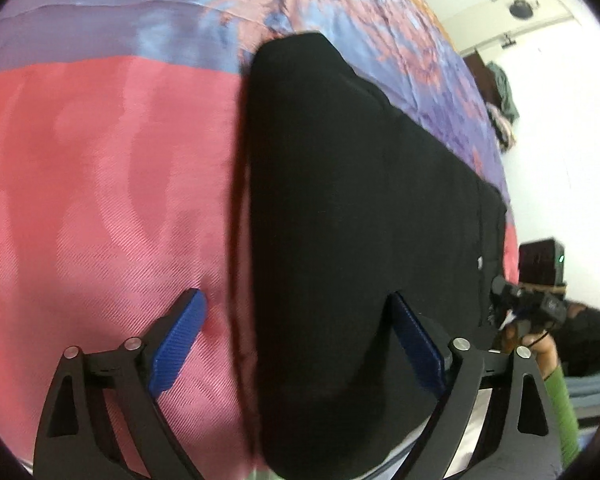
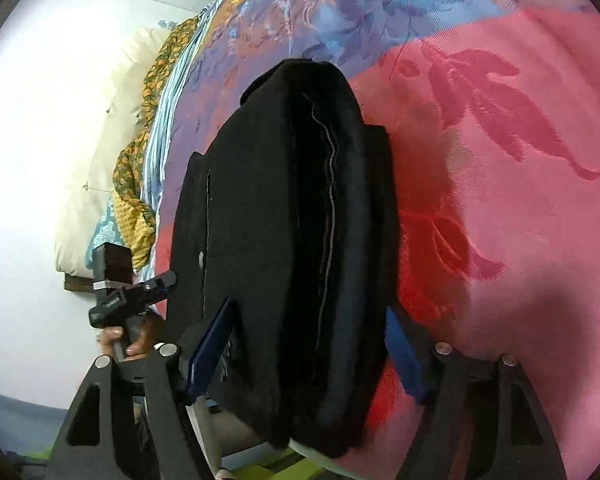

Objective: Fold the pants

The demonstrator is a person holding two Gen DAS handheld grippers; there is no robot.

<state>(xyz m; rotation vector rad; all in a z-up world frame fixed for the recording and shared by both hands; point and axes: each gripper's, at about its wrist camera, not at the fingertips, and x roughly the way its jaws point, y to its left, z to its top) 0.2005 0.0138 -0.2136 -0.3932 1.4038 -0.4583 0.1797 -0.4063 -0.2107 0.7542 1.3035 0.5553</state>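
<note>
Black pants (image 1: 340, 200) lie folded in a long strip on the pink part of the bedspread (image 1: 100, 200). My left gripper (image 1: 296, 298) stands open over their near end. Its left blue pad (image 1: 180, 344) is over bare bedspread, clear of the pants' edge, and its right pad (image 1: 416, 348) is over the black cloth. In the right wrist view the pants (image 2: 280, 200) show a pale seam line and fill the gap of my right gripper (image 2: 309, 308). That gripper is open, a blue pad (image 2: 212, 344) on each side, neither visibly pinching the cloth.
The purple and blue flowered part of the bedspread (image 1: 340, 20) lies beyond the pants. Cream pillows (image 2: 112, 120) and patterned bedding (image 2: 140, 184) are piled at the head of the bed. Clothes (image 1: 500, 100) hang by a white wall. A hand (image 1: 536, 348) with a green sleeve (image 1: 560, 400) holds the other tool.
</note>
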